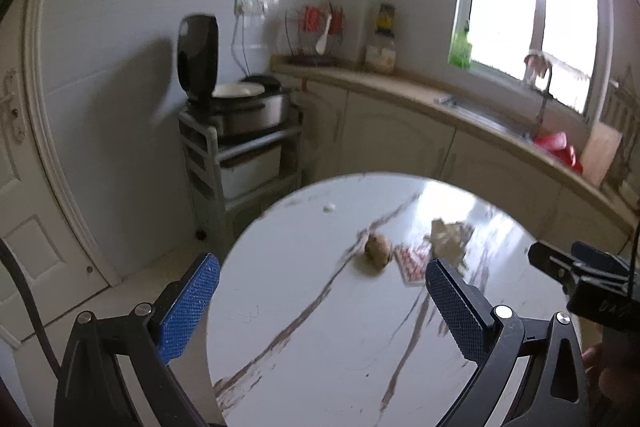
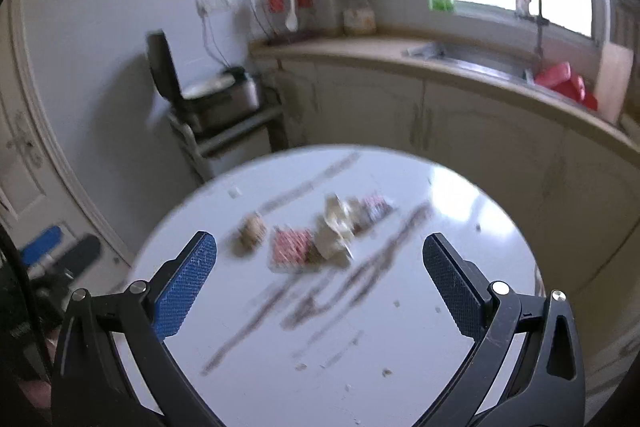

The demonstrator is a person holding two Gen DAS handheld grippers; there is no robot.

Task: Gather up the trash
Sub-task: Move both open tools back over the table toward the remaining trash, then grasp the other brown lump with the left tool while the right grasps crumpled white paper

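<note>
White marble with brown veins forms the round tabletop (image 1: 304,327), and in the left wrist view the left gripper (image 1: 322,293) hangs over its near edge with both blue-padded fingers spread wide and nothing between them. Ahead and slightly right of its fingertips lies a brown crumpled lump (image 1: 377,247), then a flat red-and-white patterned wrapper (image 1: 410,263) touching a pale crumpled paper wad (image 1: 448,233). The right gripper's black nose (image 1: 576,267) shows at the right edge. In the blurred right wrist view, the right gripper (image 2: 320,277) is likewise spread and empty, and the same litter sits ahead, nearly centred between its fingers: lump (image 2: 251,229) to the left, wrapper (image 2: 291,247) in the middle, wad (image 2: 336,227) rightward. Judging by this, the right gripper lines up better with the wrapper, whose long axis runs roughly away from it.
</note>
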